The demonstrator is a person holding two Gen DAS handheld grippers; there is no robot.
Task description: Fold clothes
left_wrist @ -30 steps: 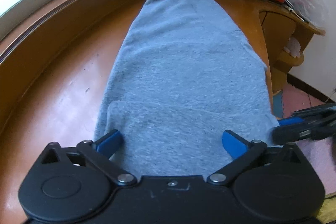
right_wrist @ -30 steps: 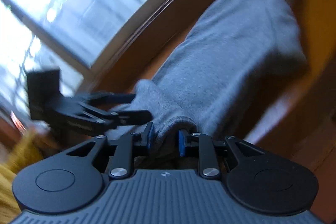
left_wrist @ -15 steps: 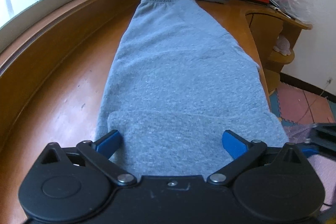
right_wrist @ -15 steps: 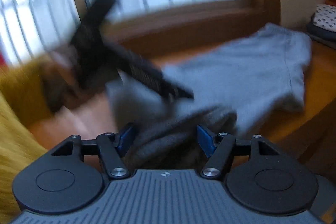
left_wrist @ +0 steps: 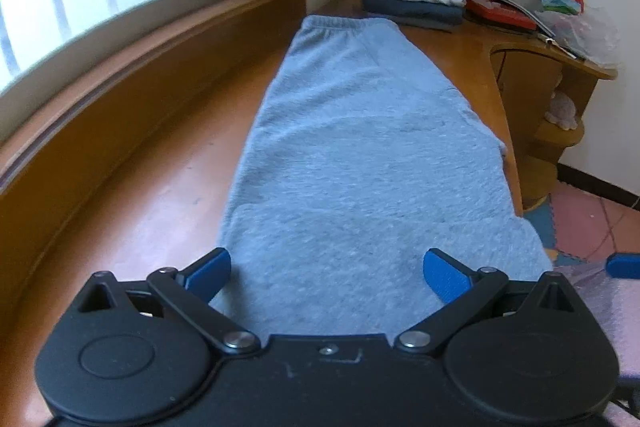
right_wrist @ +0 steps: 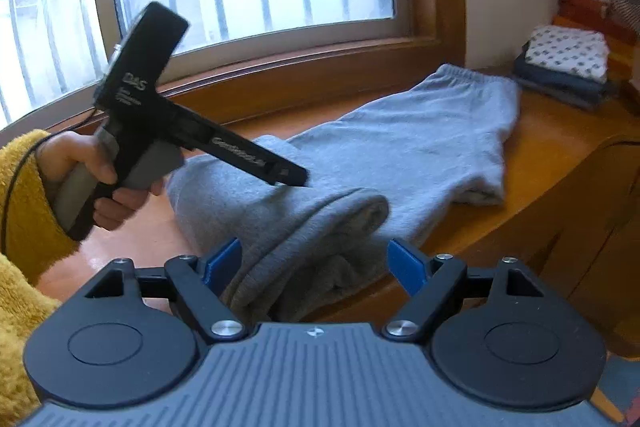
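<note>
Two tongs are standing open: my left tongs (left_wrist: 326, 269) are hovering over the grey trousers (left_wrist: 360, 155), lying lengthwise away along the surface (left_wrist: 160, 195); my right tongs (right_wrist: 316, 263) are still widening around the folded end, nearer it.

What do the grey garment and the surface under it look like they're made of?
Grey garment: looks like soft heathered sweatshirt knit, probably cotton fleece; fuzzy matte face, gathered elastic-looking band at its far end.
Wooden surface: appears to be orange-brown wood or veneer with a glossy varnish; it reflects window light.
</note>
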